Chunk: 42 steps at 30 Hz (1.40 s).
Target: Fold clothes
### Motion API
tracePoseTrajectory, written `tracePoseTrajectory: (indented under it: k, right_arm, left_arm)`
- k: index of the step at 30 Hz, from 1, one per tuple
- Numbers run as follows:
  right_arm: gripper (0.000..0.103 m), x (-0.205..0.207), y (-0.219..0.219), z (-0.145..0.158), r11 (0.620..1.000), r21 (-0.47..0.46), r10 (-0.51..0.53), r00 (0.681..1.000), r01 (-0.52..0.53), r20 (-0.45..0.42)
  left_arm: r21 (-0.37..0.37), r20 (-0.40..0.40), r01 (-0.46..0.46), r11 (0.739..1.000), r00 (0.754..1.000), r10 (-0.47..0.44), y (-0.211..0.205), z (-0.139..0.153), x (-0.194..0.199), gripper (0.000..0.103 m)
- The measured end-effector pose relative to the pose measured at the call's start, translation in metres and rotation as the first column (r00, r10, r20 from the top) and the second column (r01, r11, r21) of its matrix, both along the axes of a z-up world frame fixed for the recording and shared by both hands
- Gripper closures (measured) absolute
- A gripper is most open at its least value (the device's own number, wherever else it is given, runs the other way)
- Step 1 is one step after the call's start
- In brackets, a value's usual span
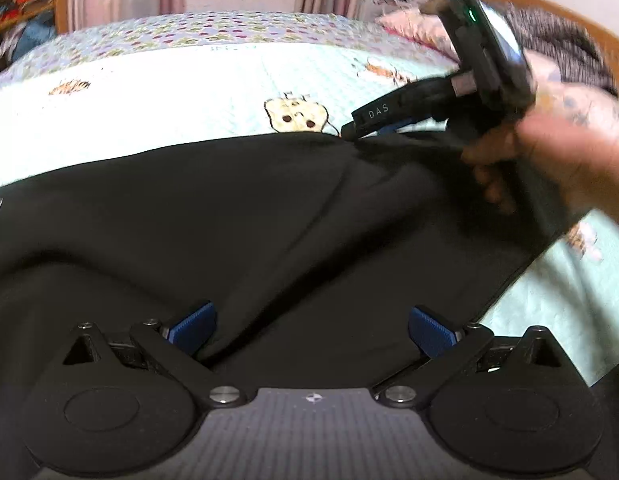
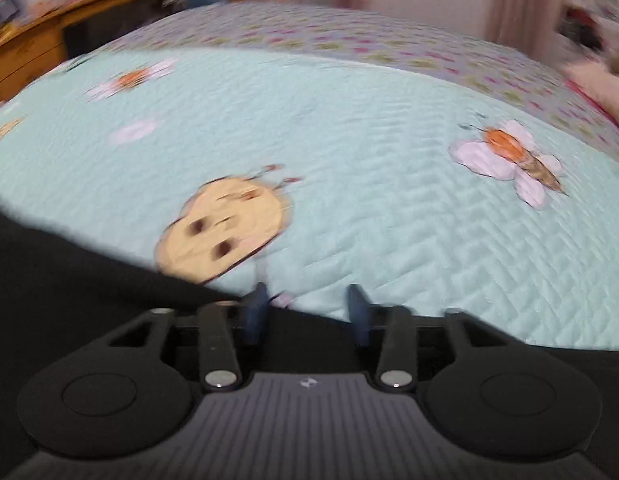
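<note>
black cloth, a soft matte garment, lies spread over my pale mint quilted bedspread with stitched bees and butterflies, and it fills the lower half of my left wrist view. its far edge runs from nine o'clock across to about two o'clock, and a long ridge of slack slants through it from one o'clock down to six o'clock, so it is not lying smooth.

my left tongs hang released, the blue pads wide apart with cloth bunched up between them but not pinched. my right tongs, gripped in my right hand, reach in from three o'clock and their tip meets the garment's far edge just below the cream bee face. in the right wrist view the right tongs' pads stand part way apart, with dark cloth at six o'clock beneath them; that view is blurred, and i cannot tell whether they hold the edge or merely touch it.

as for progress, i judge the garment is neither a finished neat packet nor clearly flat and squared. one layer or two, i cannot tell, since black hides the seams. it would fit a piece being laid out as well as one midway through a fold.
</note>
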State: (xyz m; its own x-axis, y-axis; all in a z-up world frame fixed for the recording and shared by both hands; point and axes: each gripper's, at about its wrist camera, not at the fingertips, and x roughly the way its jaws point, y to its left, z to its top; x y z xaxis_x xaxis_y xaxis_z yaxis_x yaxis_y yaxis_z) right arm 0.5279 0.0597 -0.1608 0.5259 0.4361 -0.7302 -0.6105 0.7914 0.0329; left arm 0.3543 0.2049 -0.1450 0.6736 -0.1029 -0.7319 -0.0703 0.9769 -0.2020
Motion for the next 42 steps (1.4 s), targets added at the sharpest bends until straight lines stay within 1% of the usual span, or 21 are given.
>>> tracePoseTrajectory:
  k: [3, 5, 6, 8, 9, 10, 12, 13, 16, 20, 23, 24, 26, 29, 33, 36, 38, 39, 40, 41, 42]
  right_arm:
    - [0.056, -0.007, -0.035, 0.011, 0.97, 0.22, -0.105, 0.994, 0.108, -0.022]
    - [0.056, -0.031, -0.074, 0.025, 0.905, 0.395, -0.152, 0.988, 0.156, -0.042]
    - [0.056, -0.043, -0.089, 0.031, 0.889, 0.432, -0.144, 0.988, 0.153, -0.052]
    - [0.056, -0.073, -0.108, 0.045, 0.913, 0.394, -0.1, 0.994, 0.105, -0.032]
    - [0.056, -0.086, -0.113, 0.048, 0.933, 0.353, -0.071, 0.997, 0.074, -0.023]
    - [0.057, -0.096, -0.116, 0.044, 0.955, 0.294, -0.041, 0.999, 0.05, -0.035]
    - [0.058, -0.11, -0.123, 0.014, 0.992, 0.124, -0.011, 0.992, 0.027, -0.127]
    - [0.058, -0.116, -0.126, -0.002, 0.999, 0.039, -0.002, 0.985, 0.009, -0.175]
    - [0.061, -0.134, -0.142, 0.011, 1.0, -0.01, 0.015, 0.977, -0.018, -0.212]
    - [0.061, -0.126, -0.132, 0.029, 0.999, -0.03, 0.009, 0.978, -0.015, -0.211]
    - [0.059, -0.119, -0.114, 0.043, 0.987, 0.161, 0.033, 0.984, -0.004, -0.175]
    - [0.058, -0.117, -0.107, 0.041, 0.982, 0.189, 0.047, 0.984, -0.013, -0.174]
    - [0.054, -0.118, -0.092, 0.021, 0.991, 0.131, 0.063, 0.98, -0.039, -0.189]
    - [0.056, -0.134, -0.102, -0.008, 0.994, 0.072, 0.1, 0.978, -0.088, -0.183]
    - [0.057, -0.128, -0.116, 0.006, 0.996, 0.087, 0.038, 0.969, -0.017, -0.246]
    - [0.055, -0.124, -0.102, 0.024, 0.979, 0.203, 0.057, 0.978, -0.015, -0.2]
    - [0.047, -0.121, -0.088, 0.03, 0.957, 0.29, 0.075, 0.981, -0.021, -0.179]
    - [0.042, -0.12, -0.08, 0.027, 0.953, 0.303, 0.086, 0.981, -0.029, -0.174]
    - [0.035, -0.119, -0.072, 0.019, 0.957, 0.286, 0.101, 0.98, -0.048, -0.174]
    - [0.035, -0.118, -0.065, 0.001, 0.977, 0.208, 0.097, 0.971, -0.051, -0.218]
    - [0.035, -0.122, -0.063, -0.011, 0.985, 0.157, 0.099, 0.972, -0.067, -0.211]
  left_arm:
    - [-0.214, 0.056, 0.009, 0.977, 0.998, 0.004, 0.026, 0.013, -0.021, 0.001]
    - [-0.337, 0.08, 0.02, 0.941, 0.997, 0.007, 0.042, 0.018, -0.034, 0.001]
    - [-0.367, 0.076, 0.015, 0.93, 0.997, 0.014, 0.046, 0.019, -0.037, 0.001]
    - [-0.417, 0.063, 0.001, 0.909, 0.998, 0.028, 0.053, 0.02, -0.043, 0.001]
    - [-0.415, 0.047, -0.019, 0.91, 0.998, 0.042, 0.053, 0.019, -0.043, 0.001]
    - [-0.414, 0.034, -0.035, 0.91, 0.998, 0.053, 0.052, 0.018, -0.044, 0.002]
    - [-0.419, 0.031, -0.041, 0.907, 0.998, 0.059, 0.052, 0.02, -0.049, 0.002]
    - [-0.422, 0.032, -0.041, 0.905, 0.998, 0.06, 0.051, 0.022, -0.052, 0.002]
    - [-0.436, 0.035, -0.04, 0.899, 0.997, 0.062, 0.05, 0.028, -0.058, 0.002]
    - [-0.476, 0.038, -0.013, 0.88, 0.999, 0.036, 0.038, 0.035, -0.039, 0.002]
    - [-0.501, 0.036, 0.008, 0.866, 0.999, 0.012, 0.027, 0.039, -0.022, 0.001]
    - [-0.493, 0.003, 0.009, 0.87, 1.0, -0.009, 0.02, 0.032, -0.012, 0.001]
    - [-0.458, -0.111, -0.015, 0.889, 0.993, -0.041, 0.005, 0.012, 0.006, 0.003]
    - [-0.44, -0.1, 0.011, 0.898, 0.993, -0.061, -0.001, 0.01, -0.003, 0.001]
    - [-0.426, -0.081, 0.041, 0.904, 0.993, -0.083, -0.008, 0.009, -0.016, 0.001]
    - [-0.496, -0.025, 0.037, 0.868, 0.998, -0.057, 0.0, 0.019, -0.028, 0.001]
    - [-0.479, -0.022, 0.007, 0.878, 1.0, -0.02, 0.006, 0.02, -0.032, 0.001]
    - [-0.454, -0.056, -0.023, 0.89, 0.998, -0.003, 0.01, 0.017, -0.032, 0.001]
    - [-0.443, -0.079, -0.044, 0.896, 0.997, 0.01, 0.014, 0.014, -0.034, 0.005]
    - [-0.462, -0.078, -0.045, 0.886, 0.997, 0.01, 0.02, 0.013, -0.038, 0.009]
    - [-0.483, -0.068, -0.043, 0.875, 0.998, 0.011, 0.026, 0.014, -0.044, 0.009]
